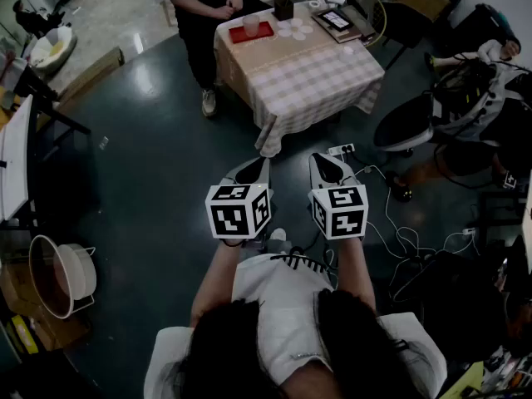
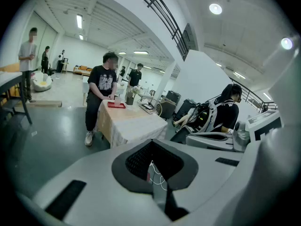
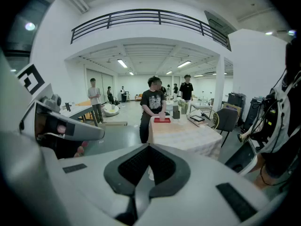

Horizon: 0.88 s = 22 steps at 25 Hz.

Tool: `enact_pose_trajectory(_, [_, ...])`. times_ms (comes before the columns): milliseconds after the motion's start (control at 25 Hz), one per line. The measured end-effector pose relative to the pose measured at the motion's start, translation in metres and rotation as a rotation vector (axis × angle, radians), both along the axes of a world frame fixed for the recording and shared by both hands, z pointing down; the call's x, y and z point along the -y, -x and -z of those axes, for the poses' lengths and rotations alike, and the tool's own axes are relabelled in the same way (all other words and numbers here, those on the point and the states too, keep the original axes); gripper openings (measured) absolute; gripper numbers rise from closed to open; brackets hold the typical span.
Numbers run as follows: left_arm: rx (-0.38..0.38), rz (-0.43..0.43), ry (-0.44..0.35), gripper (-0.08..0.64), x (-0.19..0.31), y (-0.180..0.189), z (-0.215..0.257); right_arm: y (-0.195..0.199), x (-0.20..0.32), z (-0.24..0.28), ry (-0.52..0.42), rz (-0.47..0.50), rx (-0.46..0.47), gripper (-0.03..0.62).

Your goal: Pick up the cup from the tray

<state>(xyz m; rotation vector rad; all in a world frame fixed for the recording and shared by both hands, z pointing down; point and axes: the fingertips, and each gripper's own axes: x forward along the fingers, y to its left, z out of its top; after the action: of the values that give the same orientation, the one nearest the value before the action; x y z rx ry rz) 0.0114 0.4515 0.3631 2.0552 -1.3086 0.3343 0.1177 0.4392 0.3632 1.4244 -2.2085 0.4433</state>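
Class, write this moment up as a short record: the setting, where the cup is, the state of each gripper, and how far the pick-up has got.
Setting: large indoor room, dark floor, table with a checked cloth ahead
Cup: the cup sits on the red tray at a far corner of the table
Nearby: a standing person beside that corner
Left gripper: jaws together, nothing between them
Right gripper: jaws together, nothing between them
Stage: not begun; both grippers are well short of the table
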Motion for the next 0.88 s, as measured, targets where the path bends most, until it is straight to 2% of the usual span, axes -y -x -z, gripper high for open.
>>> enact_pose_trajectory(400, [0.002, 0.013, -0.012, 0.006, 0.000, -0.015, 0.002, -0.010, 0.000, -0.003, -0.001, 0.024, 0.002, 0.008])
enact_pose_trajectory(560, [-0.001, 0.031, -0.010, 0.006, -0.001, -0.018, -0.001, -0.006, -0.003, -0.009, 0.036, 0.074, 0.080, 0.009])
enact_pose_trajectory(840, [-0.006, 0.055, -0.015, 0.006, 0.008, -0.020, -0.001, -0.009, 0.013, 0.010, -0.105, 0.090, 0.094, 0.015])
enact_pose_trajectory(880, [-0.007, 0.057, -0.016, 0.006, 0.011, -0.019, -0.001, -0.007, 0.016, 0.011, -0.111, 0.100, 0.113, 0.038])
